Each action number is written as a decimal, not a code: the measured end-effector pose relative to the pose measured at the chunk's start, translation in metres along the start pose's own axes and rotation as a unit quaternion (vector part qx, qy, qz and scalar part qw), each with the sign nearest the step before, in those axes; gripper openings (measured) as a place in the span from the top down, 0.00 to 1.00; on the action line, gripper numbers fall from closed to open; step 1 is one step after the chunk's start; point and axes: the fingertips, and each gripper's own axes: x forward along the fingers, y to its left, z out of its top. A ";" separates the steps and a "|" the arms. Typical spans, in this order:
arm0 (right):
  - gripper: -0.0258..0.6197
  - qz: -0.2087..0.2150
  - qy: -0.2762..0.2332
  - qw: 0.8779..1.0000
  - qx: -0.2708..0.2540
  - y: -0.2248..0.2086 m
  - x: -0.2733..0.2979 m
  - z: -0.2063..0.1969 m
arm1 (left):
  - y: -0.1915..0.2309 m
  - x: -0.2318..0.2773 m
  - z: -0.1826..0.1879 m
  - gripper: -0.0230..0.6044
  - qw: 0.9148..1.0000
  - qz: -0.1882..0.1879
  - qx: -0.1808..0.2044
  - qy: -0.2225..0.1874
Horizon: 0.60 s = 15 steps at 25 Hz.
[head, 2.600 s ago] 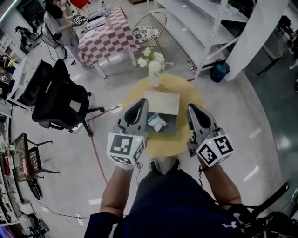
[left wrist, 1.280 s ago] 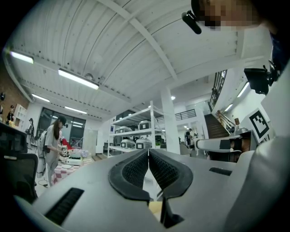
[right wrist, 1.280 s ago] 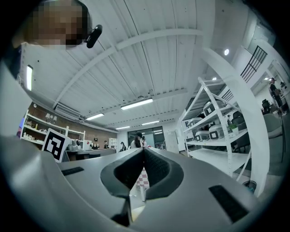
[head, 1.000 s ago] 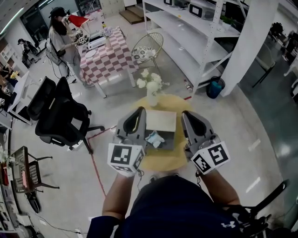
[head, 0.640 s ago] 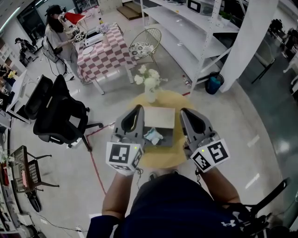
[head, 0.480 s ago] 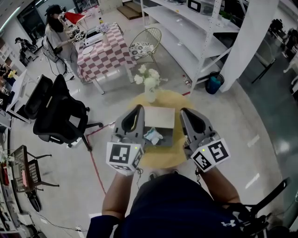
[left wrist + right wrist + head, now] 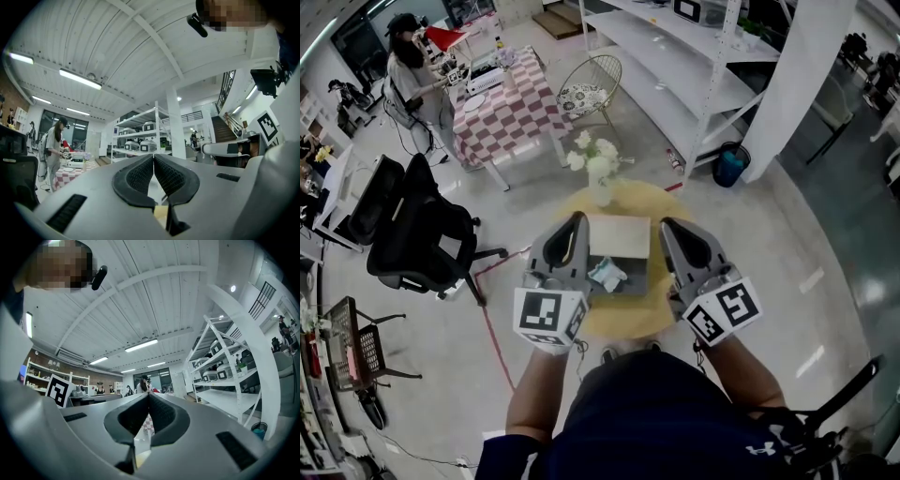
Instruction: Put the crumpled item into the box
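**L gripper (image 7: pixel 153 158) & R gripper (image 7: pixel 148 395) closed on nothing; crumpled item (image 7: pixel 607 273) at box (image 7: pixel 630 278)**

L gripper: jaws pressed together tip to tip, nothing btwn them. Aimed up toward ceiling and shelving (image 7: pixel 140 140), not down at the work. R gripper: same story, jaws closed, nothing held, also tipped upward.

From head view: held side by side above round yellow table (image 7: pixel 623 321), L at left, R at right, w/ grey box showing in the gap btwn them. Pale lid (image 7: pixel 619 236) on box's far side. Crumpled item, a pale blue-white wad, at box's near-left part. Can't tell whether already inside or only resting on the edge. Vase of white flowers (image 7: pixel 598 169) at table's far edge, just beyond lid. Office chair (image 7: pixel 412 225) well off to the left on the floor.

Handling, as a guess: looks like paper or thin film, so very light, soft, squashy, not fragile. Likely to spring back a bit or cling to a jaw pad on release. Best taken across the bulk of the wad, not by a loose corner. Needs a gripper tipped down and jaws opened wide first, then a gentle pinch.
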 end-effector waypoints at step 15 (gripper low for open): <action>0.96 0.002 0.003 1.000 0.003 0.000 0.000 -0.003 | 0.000 0.000 -0.006 0.93 1.000 -0.001 0.000 0.009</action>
